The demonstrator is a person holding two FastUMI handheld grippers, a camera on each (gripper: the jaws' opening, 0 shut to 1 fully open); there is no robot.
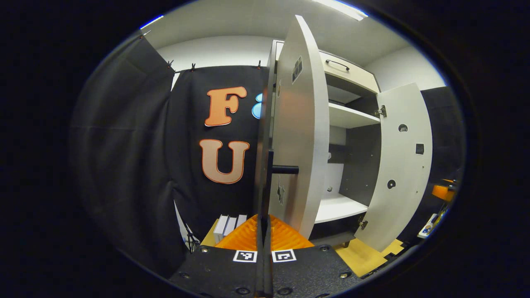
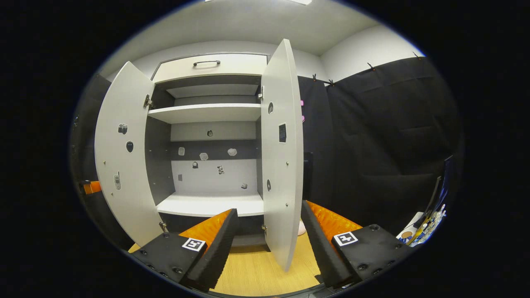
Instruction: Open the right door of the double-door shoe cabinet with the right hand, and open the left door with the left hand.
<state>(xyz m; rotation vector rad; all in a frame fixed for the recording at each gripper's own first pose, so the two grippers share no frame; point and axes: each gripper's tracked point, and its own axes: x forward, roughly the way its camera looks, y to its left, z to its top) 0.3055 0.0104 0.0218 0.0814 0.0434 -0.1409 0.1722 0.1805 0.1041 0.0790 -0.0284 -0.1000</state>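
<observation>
The white shoe cabinet (image 2: 207, 112) stands with both doors swung open and bare shelves inside. In the left gripper view the left door (image 1: 296, 136) is seen almost edge-on, close in front. My left gripper (image 1: 263, 217) is shut on that door's dark vertical handle (image 1: 270, 174). In the right gripper view the right door (image 2: 281, 165) stands edge-forward between the spread fingers of my right gripper (image 2: 268, 209), which is open and not pressing on it. The left door (image 2: 124, 165) shows at the left there, and the right door (image 1: 403, 165) shows at the right in the left gripper view.
A closed drawer (image 2: 211, 65) with a dark handle tops the cabinet. Black cloth walls hang on both sides. The floor (image 2: 256, 269) is light wood. Small white boxes (image 1: 230, 225) lie low beside the left door. Coloured clutter (image 2: 430, 219) sits at the far right.
</observation>
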